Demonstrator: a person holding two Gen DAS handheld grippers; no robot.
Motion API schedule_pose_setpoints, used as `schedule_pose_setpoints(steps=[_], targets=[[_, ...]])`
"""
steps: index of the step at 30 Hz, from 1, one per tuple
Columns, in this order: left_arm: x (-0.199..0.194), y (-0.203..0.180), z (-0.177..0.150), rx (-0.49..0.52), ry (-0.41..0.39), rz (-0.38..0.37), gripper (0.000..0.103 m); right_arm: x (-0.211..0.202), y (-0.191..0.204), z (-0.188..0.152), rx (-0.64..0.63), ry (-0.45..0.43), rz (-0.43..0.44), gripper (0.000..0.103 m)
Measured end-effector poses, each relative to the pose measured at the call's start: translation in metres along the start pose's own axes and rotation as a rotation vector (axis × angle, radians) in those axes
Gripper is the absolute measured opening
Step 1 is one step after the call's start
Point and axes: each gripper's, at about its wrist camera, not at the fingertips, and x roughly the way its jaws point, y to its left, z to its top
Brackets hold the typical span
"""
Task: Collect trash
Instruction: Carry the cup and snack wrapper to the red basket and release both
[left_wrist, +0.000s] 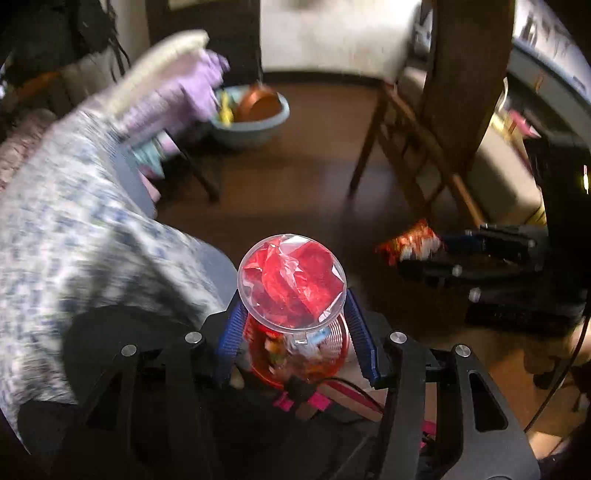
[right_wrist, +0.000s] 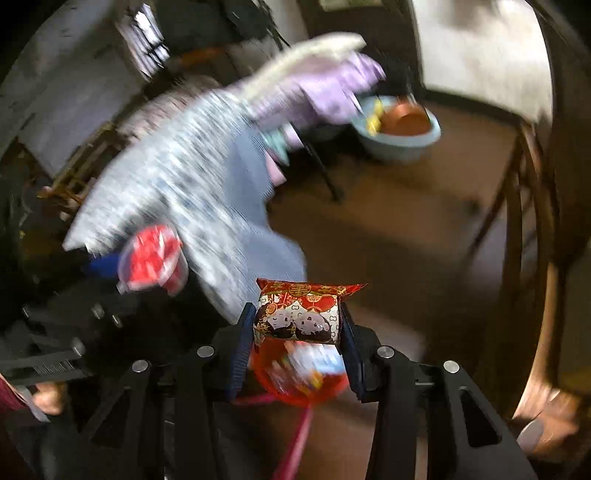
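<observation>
1. The largest thing in my view is the patterned cloth, draped over furniture at the left of both wrist views. It is blurred and apart from both loads.
2. A wooden chair stands on the brown floor beyond the grippers. A light-blue basin holding a copper pan sits farther back on the floor.
3. The red bin lies below both grippers and already holds mixed wrappers. A pink handle runs from it toward the bottom edge of the right wrist view.
4. The left gripper is clamped on a clear plastic cup stuffed with red wrapping. Both blue pads bear on its sides below the rim, and the cup hangs over the bin mouth.
5. The right gripper is clenched on a red snack packet, pads against its 2 short ends, above the bin's near rim.
6. Risks, in my judgement:
   - Both loads share 1 small bin mouth, so the grippers may clash if I release together.
   - The packet sits toward the bin's rim and could slide off onto the floor.
   - The cup is light and round; it may bounce out, or the loose red wrapping may spill.
   - Both views are blurred, so my aim is uncertain.
</observation>
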Motion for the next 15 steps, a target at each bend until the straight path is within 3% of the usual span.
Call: schedule_pose_setpoints(steps=[3,6,10,15], targets=[[0.034,0.003,0.007,-0.018,0.098,-0.019,0.057,0.031,-0.013,-0.019,0.024,0.055,0.009,0.043],[0.052,0.004,0.004,-0.033,0.151,0.001,0.077,0.058,-0.022,-0.030,0.037,0.094,0.025,0.043],[0.055,0.014,0.003,-0.065,0.148,0.021,0.080,0.091,-0.027,-0.037,0.046,0.141,0.062,0.045],[0.045,0.027,0.000,-0.112,0.123,0.076,0.086,0.119,-0.010,-0.041,0.017,0.201,0.073,0.055]])
